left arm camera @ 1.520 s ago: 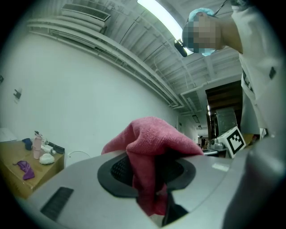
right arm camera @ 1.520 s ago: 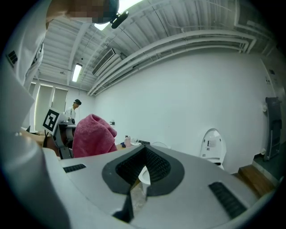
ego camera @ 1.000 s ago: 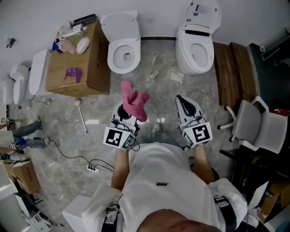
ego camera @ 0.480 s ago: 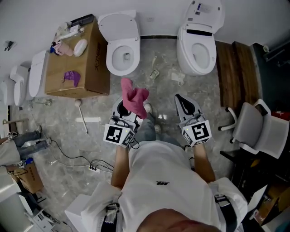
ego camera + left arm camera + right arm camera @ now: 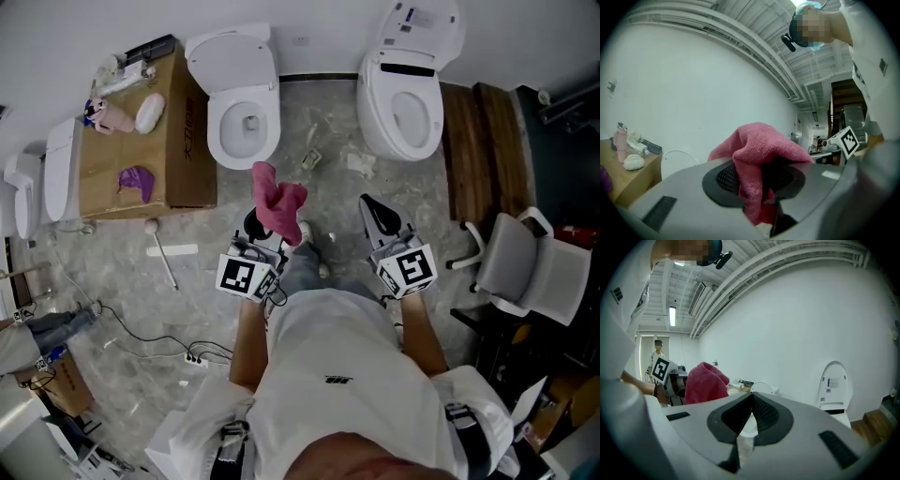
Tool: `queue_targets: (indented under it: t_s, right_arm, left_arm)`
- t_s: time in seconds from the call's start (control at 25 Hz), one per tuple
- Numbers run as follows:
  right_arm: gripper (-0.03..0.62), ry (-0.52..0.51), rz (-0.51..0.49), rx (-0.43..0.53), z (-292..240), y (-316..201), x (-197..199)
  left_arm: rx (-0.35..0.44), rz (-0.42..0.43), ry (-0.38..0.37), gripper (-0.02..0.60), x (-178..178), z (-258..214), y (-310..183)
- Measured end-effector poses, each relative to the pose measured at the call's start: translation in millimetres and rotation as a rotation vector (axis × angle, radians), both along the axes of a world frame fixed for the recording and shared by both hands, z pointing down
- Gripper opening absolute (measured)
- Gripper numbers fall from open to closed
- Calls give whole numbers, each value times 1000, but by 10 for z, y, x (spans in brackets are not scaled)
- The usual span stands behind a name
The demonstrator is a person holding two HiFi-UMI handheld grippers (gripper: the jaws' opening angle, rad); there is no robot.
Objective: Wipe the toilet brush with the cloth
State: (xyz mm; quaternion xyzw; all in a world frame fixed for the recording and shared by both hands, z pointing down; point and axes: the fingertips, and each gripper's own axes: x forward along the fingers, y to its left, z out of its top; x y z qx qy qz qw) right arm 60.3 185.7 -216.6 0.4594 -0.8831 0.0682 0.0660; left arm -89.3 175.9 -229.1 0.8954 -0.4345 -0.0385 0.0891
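Note:
My left gripper (image 5: 262,223) is shut on a pink cloth (image 5: 277,200), which stands up in a bunch above its jaws over the marble floor. In the left gripper view the cloth (image 5: 757,145) hangs down between the dark pads (image 5: 723,177). To the right my right gripper (image 5: 369,202) is shut with nothing in it; its pads meet at a point (image 5: 752,397). The right gripper view also catches the cloth (image 5: 706,383) off to the left. A white toilet brush (image 5: 161,251) lies on the floor left of the left gripper, well apart from both grippers.
A cardboard box (image 5: 178,141) with small items stands at the upper left, beside a white toilet (image 5: 239,94). A second toilet (image 5: 403,89) is at the upper right, wooden boards (image 5: 478,150) beside it. A grey chair (image 5: 525,267) stands right; cables (image 5: 159,328) trail lower left.
The person has stepped on across the floor: box, left toilet and brush have slid left in the head view. Both grippers keep their places before the body, cloth still held.

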Motion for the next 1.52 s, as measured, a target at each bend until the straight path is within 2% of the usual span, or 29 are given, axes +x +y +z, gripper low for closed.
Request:
queue_targets:
  t_s: [0.44,0.68,0.92,1.24,1.52]
  right_arm:
    - [-6,47,12,-81,604,-848,-141]
    - [-6,74,6,-114,977,-1203,-102]
    - [-6,58,-9,-159,1448,-1441,-6]
    - [-6,51,-53,-219,2332,-1771,73]
    - [-6,67,-91,-245,3262,-1975,120]
  left_arm:
    - [-108,77,-9,129,-75,706,-863]
    - [-142,81,14,124,30,1055,-1241]
    - [-150,60,54,118,181,1377,-1502]
    - [-175,28,68,118,315,2128,-1838]
    - [-225,15,71,118,401,3066,-1985]
